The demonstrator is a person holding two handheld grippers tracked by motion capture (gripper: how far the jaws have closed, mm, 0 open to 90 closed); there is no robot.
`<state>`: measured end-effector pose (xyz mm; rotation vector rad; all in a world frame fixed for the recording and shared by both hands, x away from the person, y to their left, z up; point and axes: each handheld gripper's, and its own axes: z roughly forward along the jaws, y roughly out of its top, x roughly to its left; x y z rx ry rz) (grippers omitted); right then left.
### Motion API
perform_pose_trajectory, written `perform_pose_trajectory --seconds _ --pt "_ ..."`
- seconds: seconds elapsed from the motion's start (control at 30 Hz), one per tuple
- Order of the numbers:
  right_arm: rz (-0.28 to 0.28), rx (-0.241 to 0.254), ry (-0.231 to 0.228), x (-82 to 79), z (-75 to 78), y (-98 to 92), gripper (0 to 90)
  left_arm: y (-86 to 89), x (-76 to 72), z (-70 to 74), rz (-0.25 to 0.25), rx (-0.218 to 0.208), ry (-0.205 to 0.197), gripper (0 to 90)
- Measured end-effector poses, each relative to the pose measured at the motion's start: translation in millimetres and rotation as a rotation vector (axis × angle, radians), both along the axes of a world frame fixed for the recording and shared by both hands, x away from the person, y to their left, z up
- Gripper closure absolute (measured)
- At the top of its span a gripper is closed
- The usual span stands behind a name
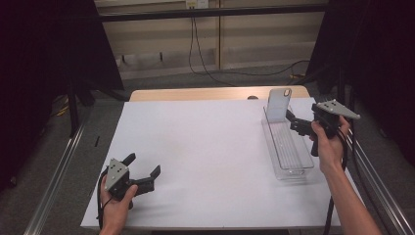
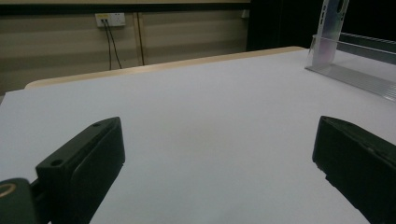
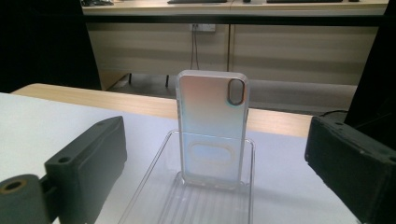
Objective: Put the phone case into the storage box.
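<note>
While the clear, iridescent plastic phone case (image 3: 212,128) stood upright at the far end of the transparent ribbed tray (image 1: 293,161), ungrasped, the right gripper (image 1: 292,121) waited just beside it, jaws spread, and the left gripper (image 1: 143,169) rested well apart, likewise spread.

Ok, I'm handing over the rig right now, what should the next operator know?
Left claw: open, holds nothing, low over the near left of the table.
Right claw: open, beside the far end of the tray, pointed at the case, not touching it.
Case: upright at the tray's far end, leaning on the end wall, camera hole at top.
Tray: clear, at the table's right side.
Done: nothing gripped yet.
Left: probably close the right claw on the case and lift it out.
</note>
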<state>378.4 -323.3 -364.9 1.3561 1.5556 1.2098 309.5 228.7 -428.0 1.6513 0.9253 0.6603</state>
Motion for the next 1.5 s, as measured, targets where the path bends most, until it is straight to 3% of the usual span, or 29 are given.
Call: perform_pose_trajectory --seconds 0.17,0.3,0.43,0.53,0.6,0.83,1.13,1.5 --pt "-0.033 0.004 0.004 -13.1 -1.2 -1.5 4.8 1.8 -1.7 1.5 0.000 -0.006 -0.006 2.5" --pt "-0.046 0.019 -0.023 -23.7 -3.6 -1.0 7.3 3.4 -1.1 1.1 0.001 -0.005 -0.003 2.5" --pt "0.000 0.029 -0.038 -35.5 -3.0 -0.5 2.3 5.7 -1.5 2.9 0.007 -0.018 -0.003 2.5" --pt "0.019 0.022 -0.089 -45.8 -2.8 -0.3 0.0 8.4 -2.8 4.4 0.021 -0.032 -0.009 2.5" --pt "0.070 0.045 -0.106 -51.6 -4.6 -1.2 0.0 9.2 -3.4 4.6 0.021 -0.030 -0.013 2.5" --pt "0.074 0.015 -0.106 -69.5 -12.4 -1.4 0.2 8.5 -3.8 6.1 0.013 -0.027 -0.020 2.5" --pt "0.058 0.020 -0.126 -91.0 -26.3 -2.9 0.4 4.0 -7.7 6.0 0.010 -0.035 -0.025 2.5" --pt "0.034 0.026 -0.105 -114.4 -40.4 -4.4 0.0 4.4 -12.6 5.6 0.013 -0.029 -0.024 2.5"
